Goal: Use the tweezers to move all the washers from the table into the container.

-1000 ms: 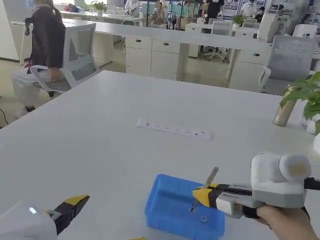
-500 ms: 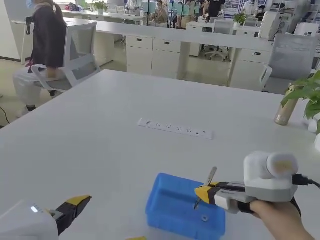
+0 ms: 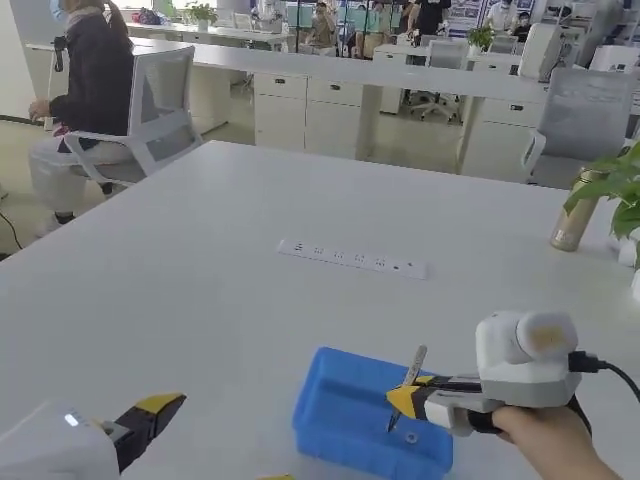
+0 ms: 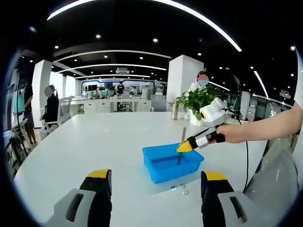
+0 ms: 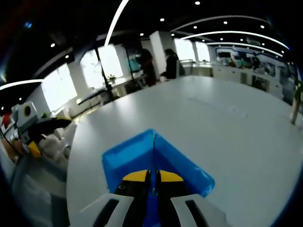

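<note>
A few tiny pale washers [image 4: 180,189] lie close together on the tabletop [image 4: 94,142], just beside the near wall of the blue container [image 4: 165,165], toward our spread left tool [image 4: 156,176]. Our right tool [image 3: 400,402] pinches the tweezers [image 3: 414,365], nearly upright, tips down inside the container. We judge the next reach runs toward us.

The right gripper [image 3: 402,403] is showing a grey-and-white body with black jaws tipped in yellow, and a black cable [image 3: 612,373] is trailing from its rear. The left gripper [image 3: 152,414] is showing matching yellow-tipped black jaws, with a small light [image 3: 71,421] glowing on its pale body.
</note>
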### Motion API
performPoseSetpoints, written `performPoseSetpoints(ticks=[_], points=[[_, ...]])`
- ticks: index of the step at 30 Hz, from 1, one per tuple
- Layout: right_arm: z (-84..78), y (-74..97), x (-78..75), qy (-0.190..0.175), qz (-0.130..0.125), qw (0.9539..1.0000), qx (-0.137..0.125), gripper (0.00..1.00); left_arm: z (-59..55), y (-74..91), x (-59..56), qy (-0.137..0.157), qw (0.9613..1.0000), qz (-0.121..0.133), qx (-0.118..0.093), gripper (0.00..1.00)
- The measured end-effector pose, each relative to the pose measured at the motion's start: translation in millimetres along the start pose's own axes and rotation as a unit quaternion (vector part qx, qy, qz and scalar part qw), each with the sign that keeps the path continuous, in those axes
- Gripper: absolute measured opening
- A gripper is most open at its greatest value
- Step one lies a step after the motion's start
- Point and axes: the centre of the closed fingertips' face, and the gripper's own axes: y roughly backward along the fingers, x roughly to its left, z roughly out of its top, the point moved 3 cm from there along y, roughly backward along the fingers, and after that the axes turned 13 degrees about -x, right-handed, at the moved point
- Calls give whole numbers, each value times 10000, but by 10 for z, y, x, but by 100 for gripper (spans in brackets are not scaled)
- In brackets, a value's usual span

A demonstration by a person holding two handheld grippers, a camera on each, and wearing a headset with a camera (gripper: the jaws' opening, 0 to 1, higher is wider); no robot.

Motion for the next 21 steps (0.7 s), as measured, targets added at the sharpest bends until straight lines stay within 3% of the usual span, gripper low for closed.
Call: performPoseSetpoints(ticks=[14, 21], points=[[-58, -53, -41, 276, 115, 9995, 90, 3, -1, 5, -5, 0, 10000, -7, 18, 77], [-46, -34, -54, 77, -22, 10000, -21, 3, -3, 5, -7, 14, 10000, -15, 28, 77]])
